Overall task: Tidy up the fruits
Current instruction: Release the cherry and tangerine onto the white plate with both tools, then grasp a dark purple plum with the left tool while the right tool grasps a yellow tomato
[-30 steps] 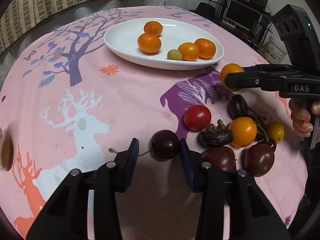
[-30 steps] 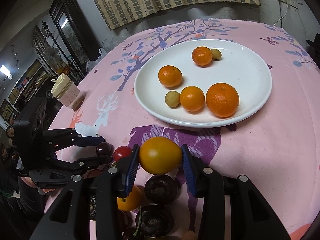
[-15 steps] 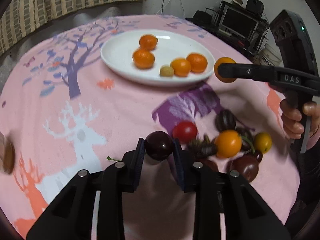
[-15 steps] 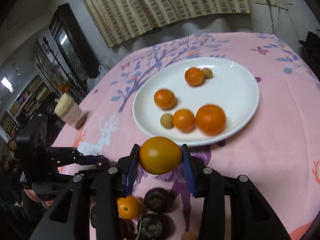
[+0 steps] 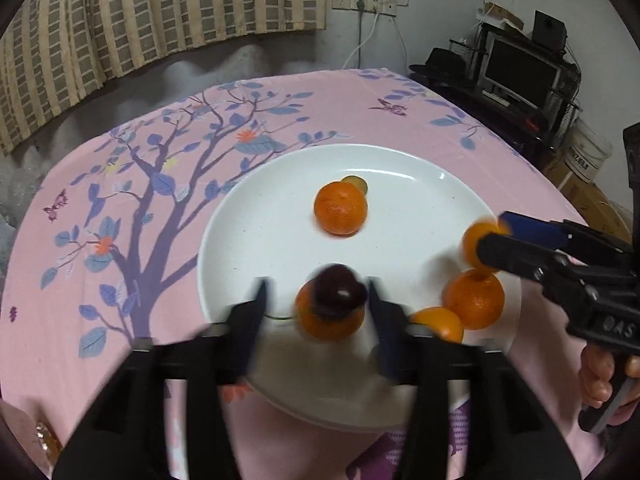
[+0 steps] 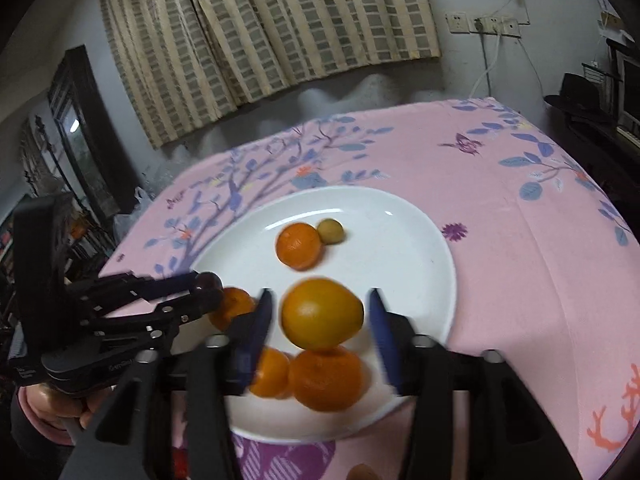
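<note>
Both grippers hang over the white plate (image 5: 272, 236). My left gripper (image 5: 316, 300) has its jaws spread wide; the dark cherry (image 5: 339, 292) sits between them without touching either finger, above a tangerine (image 5: 330, 322). My right gripper (image 6: 320, 316) is also spread; the yellow-orange fruit (image 6: 322, 314) lies free between its fingers over the plate (image 6: 400, 236). Several tangerines and a small greenish fruit (image 6: 330, 232) lie on the plate. The right gripper shows in the left wrist view (image 5: 492, 242); the left gripper shows in the right wrist view (image 6: 200, 292).
The pink printed tablecloth (image 5: 120, 200) covers the round table. A cup's edge (image 5: 24, 436) shows at the lower left. A TV stand (image 5: 520, 76) and curtains stand behind the table. More fruit is barely visible below the plate (image 6: 360, 472).
Both grippers moved from the fruit pile to above the plate. Both have opened, and the cherry and the yellow-orange fruit are no longer clamped.
</note>
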Available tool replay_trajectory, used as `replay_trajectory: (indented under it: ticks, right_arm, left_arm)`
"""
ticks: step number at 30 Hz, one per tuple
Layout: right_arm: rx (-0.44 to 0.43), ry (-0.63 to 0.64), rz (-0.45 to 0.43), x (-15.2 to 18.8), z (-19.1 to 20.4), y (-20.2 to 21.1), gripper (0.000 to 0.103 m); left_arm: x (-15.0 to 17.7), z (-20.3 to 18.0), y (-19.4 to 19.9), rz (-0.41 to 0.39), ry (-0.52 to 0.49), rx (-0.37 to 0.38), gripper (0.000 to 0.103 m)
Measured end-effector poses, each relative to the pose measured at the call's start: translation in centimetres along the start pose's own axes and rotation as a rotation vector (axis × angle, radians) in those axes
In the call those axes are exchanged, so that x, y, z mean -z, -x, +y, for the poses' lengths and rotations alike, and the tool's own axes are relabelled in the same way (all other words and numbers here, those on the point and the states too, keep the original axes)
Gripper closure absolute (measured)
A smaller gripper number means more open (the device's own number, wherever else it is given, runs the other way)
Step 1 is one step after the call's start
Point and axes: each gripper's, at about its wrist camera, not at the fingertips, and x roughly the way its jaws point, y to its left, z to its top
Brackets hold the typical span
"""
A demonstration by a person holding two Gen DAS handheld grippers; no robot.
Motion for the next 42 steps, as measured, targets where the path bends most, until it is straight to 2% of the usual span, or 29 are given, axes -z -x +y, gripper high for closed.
replay_trajectory:
  ticks: [1,3,7,12,14,17,19,21,23,27,32,37,38,42]
  right_arm:
    - [0.006,0.008,-0.007,0.1,0.1,0.5,0.034]
    - [0.011,0.035,-0.046,0.2,0.7,2.3,0.03]
    - [-0.068,0.028,-0.089,1.6,1.7,6.0,0.029]
    - [-0.132,-0.035,-0.024,6.8,1.9,8.9,0.026]
    - [-0.116,-0.057,-0.001,9.4,2.0,10.3,0.026]
    - [-0.094,-0.022,0.019,12.9,2.7,12.9,0.027]
    - [-0.006,0.026,0.012,14.7,3.4,14.2,0.027]
    - [0.048,0.062,0.047,16.1,3.9,14.4,0.029]
    - [0.074,0.074,0.088,17.0,4.0,14.0,0.043]
    - [0.072,0.077,0.128,17.9,4.2,13.5,0.048]
    - [0.073,0.07,0.164,18.4,4.1,12.2,0.054]
    - [0.022,0.031,0.18,17.9,3.4,11.6,0.055]
    - [0.007,0.022,0.183,17.8,3.2,11.5,0.062]
    - [-0.075,-0.047,0.179,17.8,2.0,11.6,0.062]
  left_arm:
    - [0.4,0.0,1.1,-0.039,0.005,-0.011,0.006]
    - [1.4,-0.1,3.1,-0.09,-0.002,-0.013,0.006]
    - [3.8,0.5,6.7,-0.114,0.02,0.01,0.006]
    - [8.5,1.8,10.6,-0.147,0.124,0.054,0.005]
    - [10.5,2.0,11.5,-0.117,0.153,0.108,0.005]
    - [13.4,2.1,12.6,-0.067,0.173,0.122,0.005]
    - [15.2,1.9,13.5,-0.08,0.189,0.12,0.005]
    - [16.9,1.4,14.0,-0.067,0.187,0.128,0.005]
    - [18.4,0.8,14.3,-0.039,0.168,0.138,0.005]
    - [20.7,-0.6,15.2,-0.036,0.106,0.095,0.005]
    - [22.5,-1.5,16.0,-0.041,0.066,0.111,0.005]
    - [22.7,-2.0,15.6,-0.02,0.054,0.089,0.005]
    - [22.7,-2.0,15.6,-0.017,0.055,0.093,0.005]
    - [22.6,-2.2,15.7,-0.023,0.047,0.135,0.005]
